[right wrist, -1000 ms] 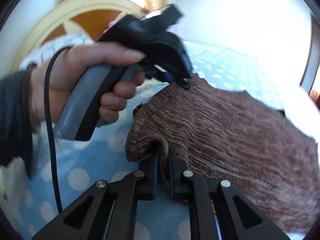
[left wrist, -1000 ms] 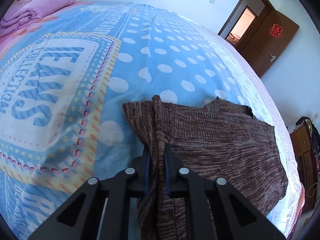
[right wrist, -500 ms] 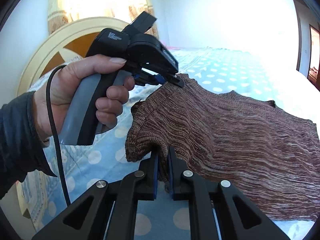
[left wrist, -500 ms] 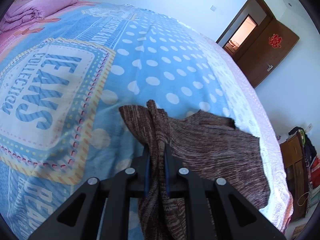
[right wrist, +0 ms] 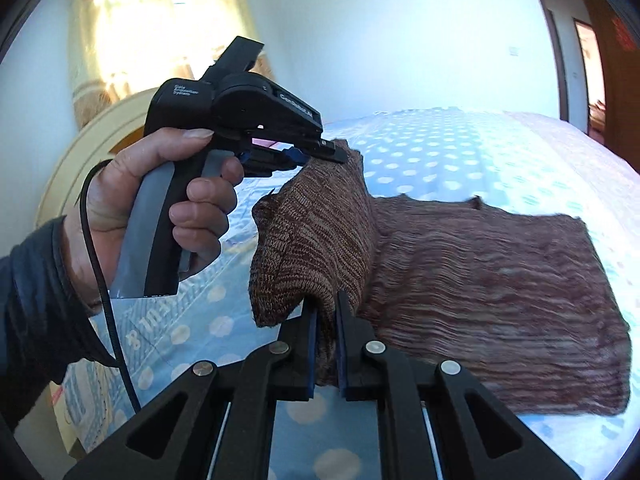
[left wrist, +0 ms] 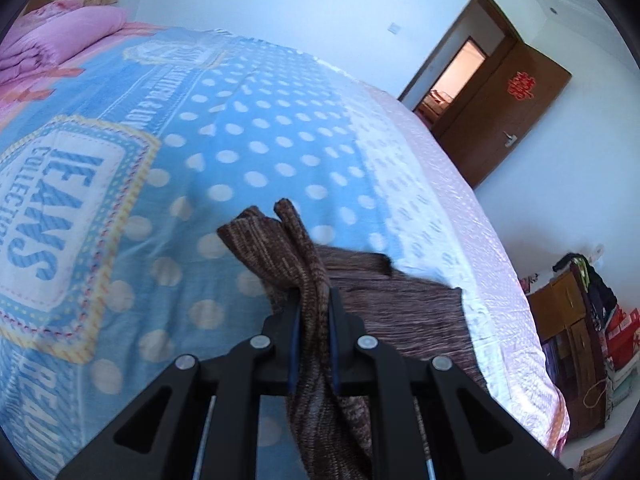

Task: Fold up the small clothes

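Note:
A brown marled knit garment (right wrist: 460, 280) lies partly on the blue dotted bedspread (right wrist: 440, 148), its near edge lifted off the bed. My right gripper (right wrist: 326, 308) is shut on one raised corner of it. The left gripper (right wrist: 320, 154), seen in a person's hand (right wrist: 160, 216) in the right wrist view, is shut on the other raised corner. In the left wrist view my left gripper (left wrist: 314, 300) pinches a bunched fold of the garment (left wrist: 304, 264), and the rest of the knit (left wrist: 408, 312) trails down onto the bed to the right.
The bedspread (left wrist: 260, 152) carries a white lettered patch (left wrist: 52, 208) on the left. A pink quilt (left wrist: 52, 36) is piled at the head. A pale headboard (right wrist: 84, 160) and a curtained window (right wrist: 160, 28) stand behind. An open brown door (left wrist: 504, 108) and cluttered wooden furniture (left wrist: 572, 320) lie past the bed's far side.
Both grippers have risen with the garment's near edge, which now hangs higher off the bed. The left wrist view has tilted up and shows more of the room.

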{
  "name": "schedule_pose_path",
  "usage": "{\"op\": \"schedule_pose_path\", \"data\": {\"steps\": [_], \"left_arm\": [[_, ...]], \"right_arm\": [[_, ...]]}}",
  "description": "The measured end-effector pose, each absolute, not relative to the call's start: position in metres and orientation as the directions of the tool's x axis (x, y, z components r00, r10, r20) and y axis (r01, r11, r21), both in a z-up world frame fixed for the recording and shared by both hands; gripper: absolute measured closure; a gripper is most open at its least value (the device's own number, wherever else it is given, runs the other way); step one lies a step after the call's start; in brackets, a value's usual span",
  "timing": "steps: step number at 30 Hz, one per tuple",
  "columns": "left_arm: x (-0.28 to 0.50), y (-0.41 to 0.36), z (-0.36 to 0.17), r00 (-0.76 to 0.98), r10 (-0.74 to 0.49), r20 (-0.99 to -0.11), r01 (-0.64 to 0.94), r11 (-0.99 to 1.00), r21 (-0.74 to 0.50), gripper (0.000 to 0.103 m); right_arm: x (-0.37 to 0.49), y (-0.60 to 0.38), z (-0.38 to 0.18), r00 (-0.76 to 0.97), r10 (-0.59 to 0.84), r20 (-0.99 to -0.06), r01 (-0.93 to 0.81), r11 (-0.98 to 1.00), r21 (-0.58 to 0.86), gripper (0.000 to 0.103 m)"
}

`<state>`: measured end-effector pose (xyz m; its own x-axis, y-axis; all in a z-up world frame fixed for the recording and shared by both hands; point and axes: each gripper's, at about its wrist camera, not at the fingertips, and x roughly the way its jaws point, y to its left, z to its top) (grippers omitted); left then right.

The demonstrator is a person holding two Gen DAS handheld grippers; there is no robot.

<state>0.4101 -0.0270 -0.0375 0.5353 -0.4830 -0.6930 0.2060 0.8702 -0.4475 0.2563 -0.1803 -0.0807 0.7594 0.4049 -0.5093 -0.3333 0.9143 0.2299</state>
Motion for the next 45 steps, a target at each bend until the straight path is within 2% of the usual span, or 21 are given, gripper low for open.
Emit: {"op": "schedule_pose_path", "data": {"steps": [12,20,33,40,45], "left_arm": [[0.407,-0.110,-0.023,0.491,-0.556,-0.671,0.318,0.831,-0.456,0.090],[0.407,-0.156,-0.033,0.441,-0.591,-0.675,0.371,0.805,-0.463,0.090],[0.403,-0.217,-0.051,0.366,-0.609,-0.704,0.417,0.784,-0.461,0.091],[0.404,-0.247,-0.063,0.335,-0.601,-0.725,0.435,0.782,-0.447,0.091],[0.402,-0.269,-0.073,0.339,-0.567,-0.751,0.461,0.795,-0.393,0.091]], "right_arm": [[0.249,-0.249,-0.081,0.750,0.394,-0.532,-0.228,0.908,0.351,0.096],[0.245,-0.293,-0.091,0.721,0.404,-0.563,-0.153,0.885,0.440,0.096],[0.235,-0.340,-0.103,0.709,0.383,-0.592,-0.084,0.880,0.467,0.097],[0.233,-0.376,-0.117,0.694,0.388,-0.606,-0.005,0.845,0.535,0.097],[0.235,-0.393,-0.129,0.674,0.409,-0.616,0.049,0.807,0.589,0.099]]}}
